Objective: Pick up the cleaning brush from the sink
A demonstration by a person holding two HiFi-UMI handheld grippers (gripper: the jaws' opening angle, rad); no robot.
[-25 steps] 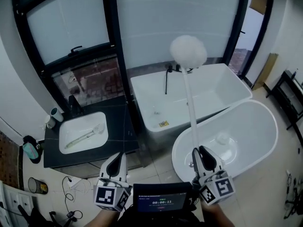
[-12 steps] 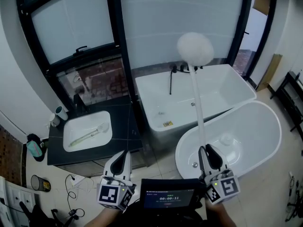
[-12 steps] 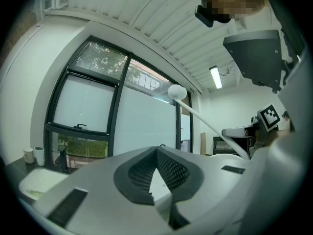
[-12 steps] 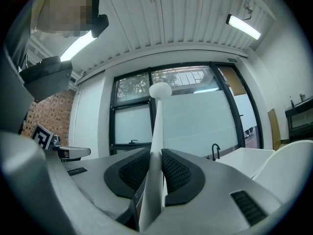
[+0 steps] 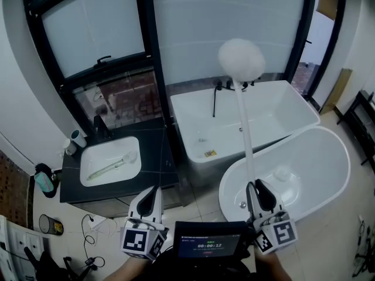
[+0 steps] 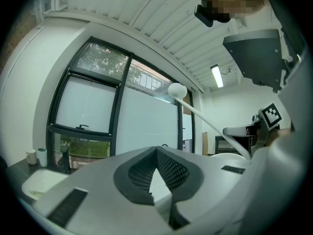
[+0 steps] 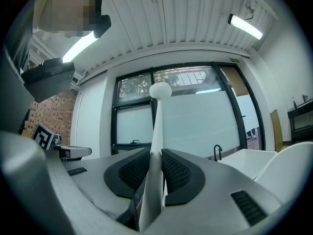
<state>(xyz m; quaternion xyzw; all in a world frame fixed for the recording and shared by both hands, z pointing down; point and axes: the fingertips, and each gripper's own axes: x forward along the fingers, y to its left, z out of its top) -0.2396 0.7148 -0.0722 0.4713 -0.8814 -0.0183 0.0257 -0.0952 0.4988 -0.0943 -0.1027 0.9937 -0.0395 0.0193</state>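
Note:
A pale long-handled cleaning brush (image 5: 111, 165) lies slantwise in the white sink (image 5: 132, 142), set in a black counter at the left of the head view. My left gripper (image 5: 150, 191) hangs shut and holds nothing, well in front of the counter; from its own view (image 6: 156, 150) the pads meet at the tip. My right gripper (image 5: 256, 187) is shut on a long white pole (image 5: 245, 133) that stands upright with a fluffy white head (image 5: 241, 60). In the right gripper view the pole (image 7: 157, 131) runs up between the pads of that gripper (image 7: 155, 155).
A rectangular white bathtub (image 5: 246, 122) with a black tap stands behind the pole, and an oval white tub (image 5: 304, 168) is at the right. A black faucet (image 5: 98, 124) and cups (image 5: 75, 138) stand at the sink's back. A small screen (image 5: 204, 244) sits between the grippers.
The head view has shifted a little, so sink and tubs sit slightly further right in the picture. Both grippers keep their places and the pole stays gripped.

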